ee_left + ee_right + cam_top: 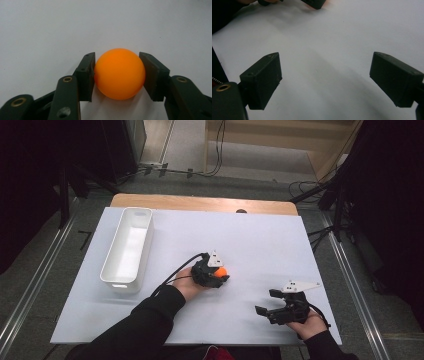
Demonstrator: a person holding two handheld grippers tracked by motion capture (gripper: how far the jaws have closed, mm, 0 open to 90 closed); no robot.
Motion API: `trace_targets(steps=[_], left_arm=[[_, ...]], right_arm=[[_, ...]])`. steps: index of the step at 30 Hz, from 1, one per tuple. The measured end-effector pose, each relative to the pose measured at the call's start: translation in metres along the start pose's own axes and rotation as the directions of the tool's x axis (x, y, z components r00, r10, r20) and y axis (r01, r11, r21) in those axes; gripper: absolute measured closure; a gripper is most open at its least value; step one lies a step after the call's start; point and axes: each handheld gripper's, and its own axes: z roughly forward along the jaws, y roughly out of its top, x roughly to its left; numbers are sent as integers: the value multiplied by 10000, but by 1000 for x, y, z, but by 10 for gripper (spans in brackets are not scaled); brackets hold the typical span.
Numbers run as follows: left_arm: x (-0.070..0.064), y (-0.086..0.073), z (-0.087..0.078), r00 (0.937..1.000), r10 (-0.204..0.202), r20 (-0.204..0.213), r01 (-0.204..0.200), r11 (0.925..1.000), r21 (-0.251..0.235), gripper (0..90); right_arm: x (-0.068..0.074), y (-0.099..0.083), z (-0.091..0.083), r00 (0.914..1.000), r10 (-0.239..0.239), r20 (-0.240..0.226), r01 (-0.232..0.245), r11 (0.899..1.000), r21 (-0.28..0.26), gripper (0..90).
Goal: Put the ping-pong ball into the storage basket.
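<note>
While left tongs point(117, 75) clamp the orange ball point(120, 73), right tongs point(325, 82) sit wide apart w/ nothing between.

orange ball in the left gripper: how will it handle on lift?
The orange ball looks smooth and round, so it may slip from the flat pads of the left gripper. Probably light and hollow. Released on the flat table, it would likely roll.

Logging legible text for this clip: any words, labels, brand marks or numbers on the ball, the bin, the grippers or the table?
None can be read.
Orange ball: plain surface toward the camera, no print, held between the left gripper's jaws.
White bin: no label on the sides that show.
Right gripper: jaws apart and unmarked.
White table top: bare of markings.
</note>
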Motion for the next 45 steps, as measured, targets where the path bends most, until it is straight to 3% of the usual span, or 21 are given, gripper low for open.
trace_targets(steps=[12,17,21,45], left_arm=[[1,0,0,9999,-119,60,119,9999,-5,502],[2,0,-1,9989,-452,155,453,9990,-31,501],[2,0,-2,9989,-443,157,444,9990,-4,501],[5,7,-28,9977,-546,408,548,9985,-58,502]], right_arm=[[1,0,0,10000,28,-8,-28,10000,21,93],[0,0,0,10000,-21,-21,21,10000,-12,93],[1,0,0,10000,-8,-52,8,10000,41,93],[1,0,0,10000,-32,-41,32,10000,36,93]])
